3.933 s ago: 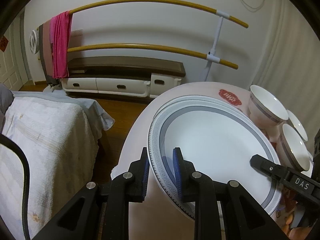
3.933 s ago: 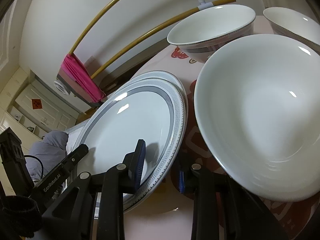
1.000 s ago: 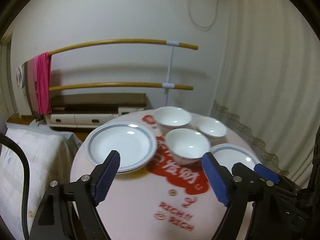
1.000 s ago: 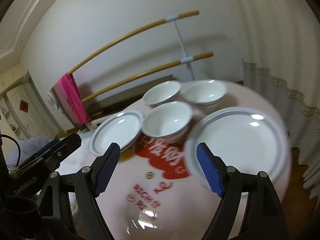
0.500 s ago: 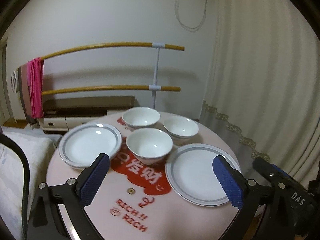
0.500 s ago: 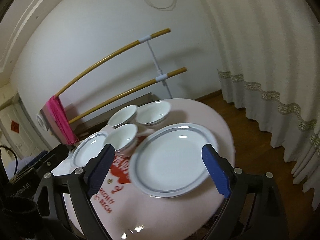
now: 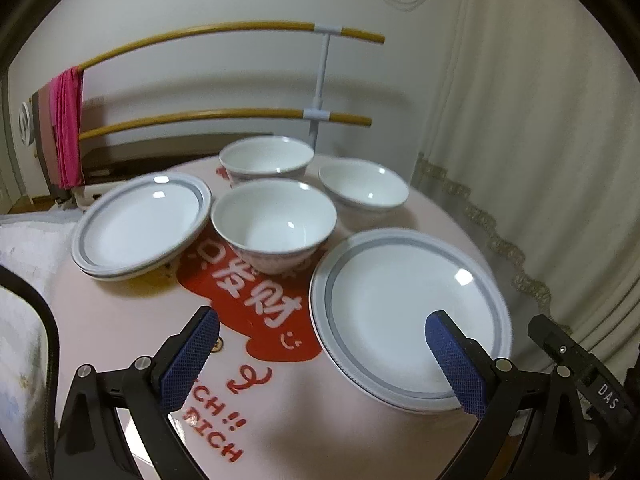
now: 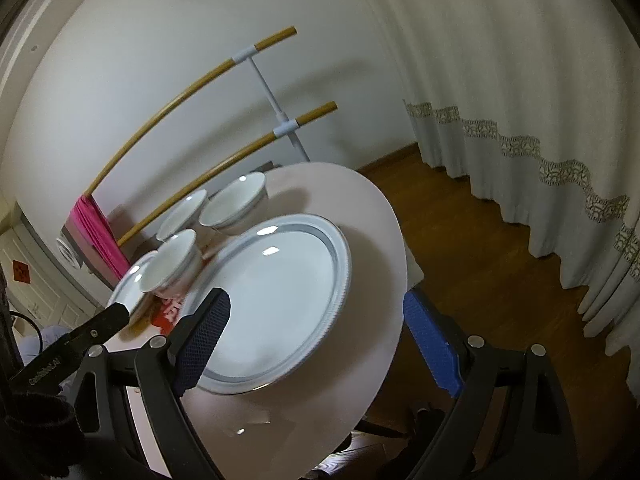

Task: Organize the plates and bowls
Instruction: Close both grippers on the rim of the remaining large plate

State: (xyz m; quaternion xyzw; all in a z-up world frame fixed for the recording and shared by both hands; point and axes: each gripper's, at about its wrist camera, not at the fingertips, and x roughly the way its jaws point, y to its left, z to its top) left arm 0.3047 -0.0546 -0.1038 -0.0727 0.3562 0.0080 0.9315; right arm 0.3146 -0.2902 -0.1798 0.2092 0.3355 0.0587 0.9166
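Note:
On a round pink table (image 7: 120, 320) lie a grey-rimmed plate (image 7: 404, 312) at the near right and a stack of two such plates (image 7: 140, 224) at the left. Three white bowls stand between them: a near one (image 7: 274, 224), a far one (image 7: 266, 160) and a right one (image 7: 364, 190). My left gripper (image 7: 320, 360) is open and empty above the table's front, its right pad over the near plate. My right gripper (image 8: 316, 344) is open and empty, astride the near plate (image 8: 272, 288) and the table's right edge (image 8: 394, 280).
A wooden clothes rail (image 7: 224, 32) with a pink towel (image 7: 66, 120) stands behind the table. White curtains (image 8: 520, 100) hang at the right over a wooden floor (image 8: 480, 260). A bed (image 7: 24, 280) lies left of the table.
Both grippers let go of the stacked plates, opened wide and pulled back. Since half a second ago they have come closer again, low over the near right plate.

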